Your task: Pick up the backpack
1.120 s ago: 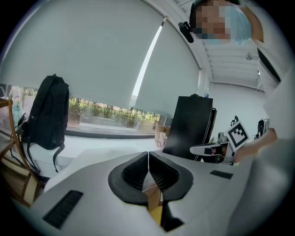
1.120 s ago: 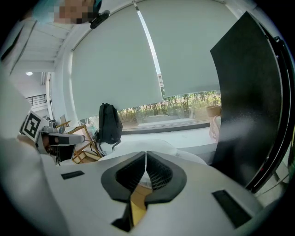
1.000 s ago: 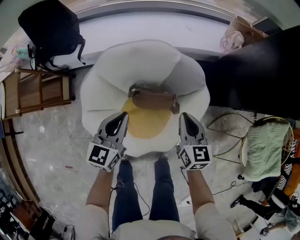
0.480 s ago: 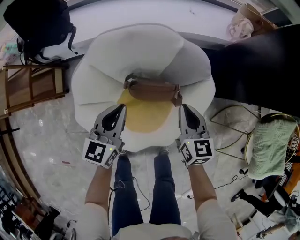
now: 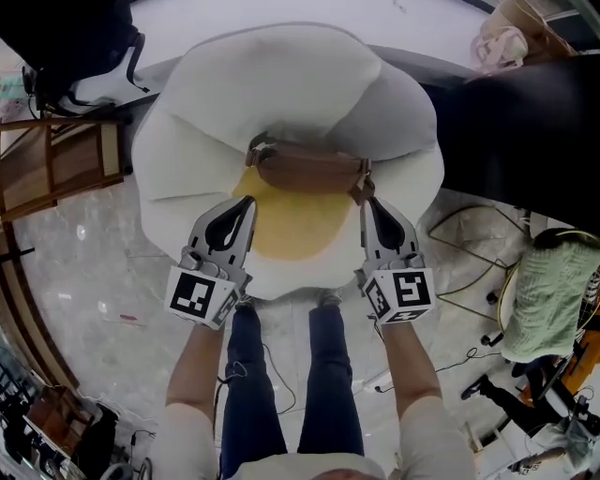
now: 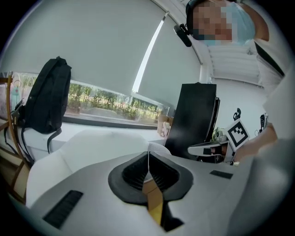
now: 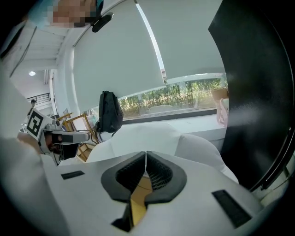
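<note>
Both claws are fully closed with nothing between their pads: the left claw (image 5: 247,202) shows its black ribbed pads (image 6: 133,171) pressed together along one thin seam in the left gripper view, and the right claw (image 5: 368,202) shows the same in the right gripper view. In the head view they are held side by side and well apart, over the near edge of a large white cushion (image 5: 281,84) shaped like a fried egg, on either side of its yellow centre (image 5: 295,225). Just beyond the claw tips a brown bag (image 5: 309,172) lies across the cushion where the yellow meets the white. Only its top and a strap show, so it may be a backpack, but that is hard to tell. The right claw tip is close to the bag's right end, and the left claw tip is a little short of its left end. A black backpack (image 5: 56,37) stands upright well apart from both claws, on the white ledge (image 5: 178,23) at the far left, beside a wooden frame (image 5: 56,164). The cushion rests on a pale marble floor (image 5: 84,272).
</note>
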A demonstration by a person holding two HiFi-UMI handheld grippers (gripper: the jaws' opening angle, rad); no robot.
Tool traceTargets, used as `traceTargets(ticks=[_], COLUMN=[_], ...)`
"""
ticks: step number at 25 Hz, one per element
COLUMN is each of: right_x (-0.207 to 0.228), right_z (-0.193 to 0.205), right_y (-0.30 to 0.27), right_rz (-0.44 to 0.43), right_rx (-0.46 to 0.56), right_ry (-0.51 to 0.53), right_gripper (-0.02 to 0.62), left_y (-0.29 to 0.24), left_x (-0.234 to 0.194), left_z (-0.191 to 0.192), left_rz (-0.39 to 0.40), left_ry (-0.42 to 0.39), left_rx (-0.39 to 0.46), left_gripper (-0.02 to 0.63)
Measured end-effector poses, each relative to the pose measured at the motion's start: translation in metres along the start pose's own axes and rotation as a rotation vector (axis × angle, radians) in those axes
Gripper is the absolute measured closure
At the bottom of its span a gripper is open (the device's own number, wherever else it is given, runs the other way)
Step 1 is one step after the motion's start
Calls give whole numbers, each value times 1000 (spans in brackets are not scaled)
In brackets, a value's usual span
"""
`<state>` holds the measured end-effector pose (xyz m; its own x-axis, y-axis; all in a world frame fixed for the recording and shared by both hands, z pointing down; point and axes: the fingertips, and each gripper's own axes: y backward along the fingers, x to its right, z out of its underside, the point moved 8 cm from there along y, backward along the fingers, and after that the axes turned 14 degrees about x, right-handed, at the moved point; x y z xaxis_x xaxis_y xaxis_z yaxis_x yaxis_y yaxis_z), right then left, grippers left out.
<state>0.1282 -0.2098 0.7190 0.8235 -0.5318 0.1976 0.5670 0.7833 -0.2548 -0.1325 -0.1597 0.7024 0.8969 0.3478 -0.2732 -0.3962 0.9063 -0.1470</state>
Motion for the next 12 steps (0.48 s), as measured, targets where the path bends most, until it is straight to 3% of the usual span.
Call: traceTargets(ticks=[12], right_x=[12], right_z=[37], right_y=[-25], right_rz=[-9], right_rx=[-62], right_ry=[58], right_gripper=[566], left_y=[-17], left_x=[-16], left_z=[37], left_rz=[3], left_ry=[13], left_rx=[-48], left_gripper=[574])
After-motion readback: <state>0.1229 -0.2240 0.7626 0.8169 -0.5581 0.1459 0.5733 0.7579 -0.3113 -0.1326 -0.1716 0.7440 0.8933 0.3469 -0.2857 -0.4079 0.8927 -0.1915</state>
